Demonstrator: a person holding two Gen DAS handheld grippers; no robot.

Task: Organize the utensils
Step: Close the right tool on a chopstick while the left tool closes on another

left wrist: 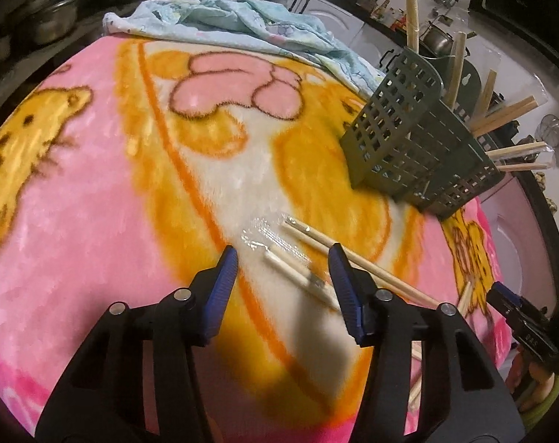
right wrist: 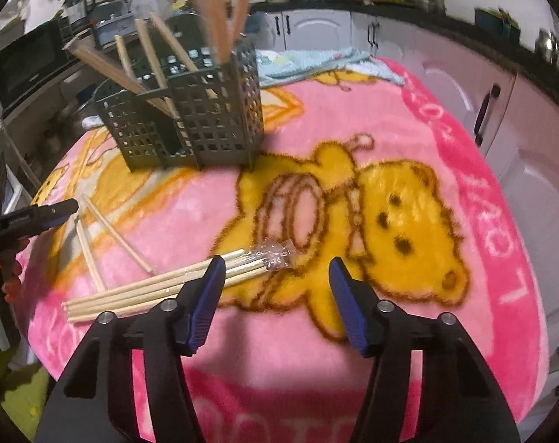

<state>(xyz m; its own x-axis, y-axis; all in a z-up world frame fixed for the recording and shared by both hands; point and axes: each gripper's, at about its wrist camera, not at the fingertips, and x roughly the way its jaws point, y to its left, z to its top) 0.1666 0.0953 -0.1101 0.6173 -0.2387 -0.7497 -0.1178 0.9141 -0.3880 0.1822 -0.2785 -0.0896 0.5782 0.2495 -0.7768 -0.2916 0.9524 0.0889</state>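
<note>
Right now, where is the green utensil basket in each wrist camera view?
Left wrist: green utensil basket sits right of center, leaning, chopsticks poking out toward the right edge.
Right wrist: green utensil basket stands upper left, chopsticks sticking up.
Shared landmark: the light blue cloth bunched at the blanket's far edge.

We see a grey-green slotted holder (right wrist: 190, 118) standing upright, chopsticks (right wrist: 220, 18) leaning out. Two wrapped pairs (left wrist: 338, 254) lie loose nearby; a bundle (right wrist: 161, 289) lies flat, apart.
</note>
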